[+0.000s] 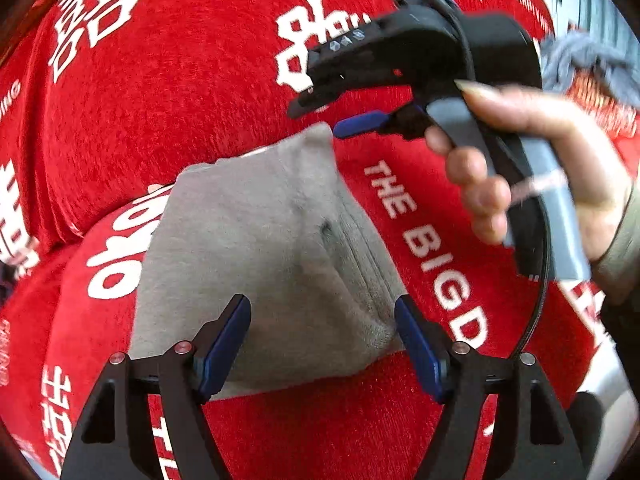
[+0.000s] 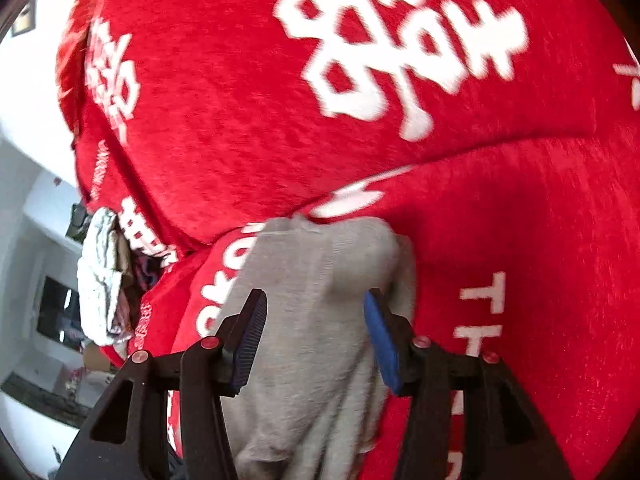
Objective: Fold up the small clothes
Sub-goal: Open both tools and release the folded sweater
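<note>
A folded grey garment (image 1: 256,240) lies on the red blanket (image 1: 160,100). The left gripper (image 1: 322,344) and the right gripper (image 2: 316,340) both stand wide above it, holding nothing.

A home: red printed blanket (image 2: 400,140), white shelving (image 2: 36,216), heaped laundry (image 2: 100,280)

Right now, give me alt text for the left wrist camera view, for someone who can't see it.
A folded grey garment lies on a red cover printed with white lettering, the open left gripper above its near edge with both pads clear of the cloth. At upper right, a hand holds the right gripper near the garment's far corner.
</note>
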Demonstrator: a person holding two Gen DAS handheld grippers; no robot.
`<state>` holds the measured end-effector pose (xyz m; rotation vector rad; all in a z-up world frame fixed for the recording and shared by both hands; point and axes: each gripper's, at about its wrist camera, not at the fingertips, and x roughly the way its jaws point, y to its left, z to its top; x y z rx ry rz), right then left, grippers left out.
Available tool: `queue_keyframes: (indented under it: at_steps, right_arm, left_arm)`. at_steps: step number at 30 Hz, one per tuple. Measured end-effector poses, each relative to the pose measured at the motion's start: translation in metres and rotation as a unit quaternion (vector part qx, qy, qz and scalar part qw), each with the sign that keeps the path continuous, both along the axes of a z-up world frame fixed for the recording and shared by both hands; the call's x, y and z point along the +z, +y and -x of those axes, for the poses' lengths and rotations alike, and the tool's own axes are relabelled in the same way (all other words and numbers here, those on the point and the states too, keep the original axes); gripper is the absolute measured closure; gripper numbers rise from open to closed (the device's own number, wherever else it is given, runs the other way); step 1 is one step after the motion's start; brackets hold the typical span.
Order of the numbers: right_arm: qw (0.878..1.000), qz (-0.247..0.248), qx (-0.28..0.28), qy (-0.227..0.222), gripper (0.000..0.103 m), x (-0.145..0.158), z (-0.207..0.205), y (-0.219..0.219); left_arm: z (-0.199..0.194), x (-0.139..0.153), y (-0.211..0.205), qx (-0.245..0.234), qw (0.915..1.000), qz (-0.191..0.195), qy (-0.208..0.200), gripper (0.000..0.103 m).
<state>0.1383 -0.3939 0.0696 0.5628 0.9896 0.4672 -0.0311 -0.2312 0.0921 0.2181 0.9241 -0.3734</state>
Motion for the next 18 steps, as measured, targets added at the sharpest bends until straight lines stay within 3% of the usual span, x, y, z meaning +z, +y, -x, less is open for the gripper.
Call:
queue_keyframes:
  at_steps: [4,8,11,16,18]
  right_arm:
    - [0.999,-0.027,0.037,-0.011,0.048,0.009,-0.001,0.025]
    - [0.998,-0.042,0.047,0.032,0.048,-0.014,-0.009,0.039]
    - [0.998,-0.008,0.016,0.055,0.051,-0.036,-0.011,0.026]
    - [0.997,0.019,-0.032,0.064,0.050,-0.042,0.003,-0.002]
    - [0.997,0.036,-0.035,0.054,0.049,-0.033,0.012,-0.002]
  left_arm:
    - [-0.022,0.013,0.030,0.034,0.9972,0.064,0.018,0.028]
    - [-0.053,-0.001,0.054,0.080,0.9883,0.111,0.067,0.028]
    - [-0.057,-0.017,0.050,0.073,0.9885,0.104,0.081,0.028]
    - [-0.039,-0.032,0.011,0.027,0.9983,0.004,0.051,0.028]
    - [-0.037,-0.030,0.014,0.024,0.9986,0.006,0.047,0.028]
